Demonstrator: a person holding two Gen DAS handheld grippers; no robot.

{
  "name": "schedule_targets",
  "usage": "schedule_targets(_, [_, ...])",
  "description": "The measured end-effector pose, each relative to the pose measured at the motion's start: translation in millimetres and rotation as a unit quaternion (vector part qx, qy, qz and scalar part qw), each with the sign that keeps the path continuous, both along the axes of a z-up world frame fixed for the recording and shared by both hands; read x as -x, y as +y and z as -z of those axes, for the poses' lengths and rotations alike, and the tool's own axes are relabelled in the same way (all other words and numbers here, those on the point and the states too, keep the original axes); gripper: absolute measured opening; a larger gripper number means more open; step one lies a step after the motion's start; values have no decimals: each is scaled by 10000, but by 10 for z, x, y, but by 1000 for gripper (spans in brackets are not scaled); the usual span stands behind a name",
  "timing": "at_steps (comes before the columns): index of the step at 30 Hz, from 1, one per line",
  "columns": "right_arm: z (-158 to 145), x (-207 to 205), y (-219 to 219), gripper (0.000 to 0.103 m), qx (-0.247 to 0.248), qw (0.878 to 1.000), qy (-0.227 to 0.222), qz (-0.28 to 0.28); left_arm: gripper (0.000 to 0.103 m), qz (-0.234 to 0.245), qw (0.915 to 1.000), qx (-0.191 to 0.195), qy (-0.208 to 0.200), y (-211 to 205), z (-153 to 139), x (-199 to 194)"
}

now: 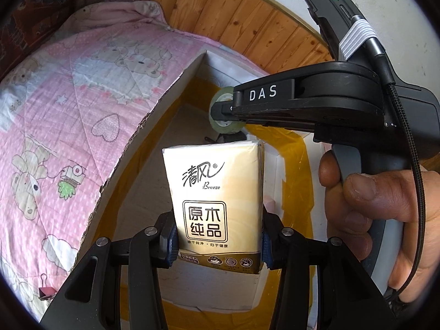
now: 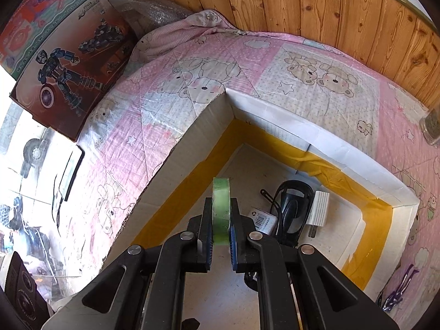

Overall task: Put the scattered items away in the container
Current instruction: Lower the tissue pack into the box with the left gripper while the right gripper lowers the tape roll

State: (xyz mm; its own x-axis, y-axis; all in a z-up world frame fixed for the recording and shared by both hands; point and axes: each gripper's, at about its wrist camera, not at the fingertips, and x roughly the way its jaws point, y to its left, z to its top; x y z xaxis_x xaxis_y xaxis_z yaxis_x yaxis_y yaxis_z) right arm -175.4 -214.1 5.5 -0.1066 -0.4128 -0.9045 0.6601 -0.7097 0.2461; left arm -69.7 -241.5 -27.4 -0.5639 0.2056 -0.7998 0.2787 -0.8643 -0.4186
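Note:
My left gripper (image 1: 217, 243) is shut on a cream tissue pack (image 1: 211, 200) and holds it upright above the open white cardboard box (image 1: 132, 148). My right gripper (image 2: 221, 236) is shut on a roll of clear greenish tape (image 2: 220, 206), held on edge over the box (image 2: 275, 112). In the left wrist view the right gripper (image 1: 220, 111) with the tape roll (image 1: 225, 126) hangs over the box's far part. On the box floor lie a black clip-like item (image 2: 291, 209), a white charger plug (image 2: 319, 211) and a small labelled item (image 2: 261, 220).
The box sits on a pink bear-print quilt (image 2: 316, 82) against a wooden wall panel (image 2: 330, 5). A pink binder clip (image 1: 45, 293) lies on the quilt at the left. A purple clip (image 2: 398, 288) lies right of the box. A toy box (image 2: 63, 63) stands at the far left.

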Motion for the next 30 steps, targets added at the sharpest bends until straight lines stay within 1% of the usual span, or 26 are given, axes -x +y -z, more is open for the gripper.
schedule_targets(4, [65,15,-75,11,-76,10000,-14,-24,48,-59,10000,-51,-60,2,22,36])
schedule_targets(9, [108,36,-127,11,-152,9999,16,-37,48,-72,9999,101,-109,29,11,64])
schedule_targets(16, [139,105,-189,11,-198,9998,39,-28,49,-170,9997,95,-175,-33,46,83])
schedule_targets(20, [173,132,-214,12,-163,9999,11,5,51,-252,9991,264,-201,-48,43,106])
schedule_targets(21, [178,134,-217,14,-149,9999,8,14,52,-315,9989,284,-212,-66,43,106])
schedule_targets(22, [185,139,-217,19,-139,9999,4,19,52,-377,9987,273,-224,-95,46,103])
schedule_targets(23, [189,141,-211,20,-137,9999,-5,29,52,-430,9985,239,-227,-121,47,95])
schedule_targets(30, [149,185,-96,22,-74,9999,2,127,52,-514,9984,131,-188,-177,28,73])
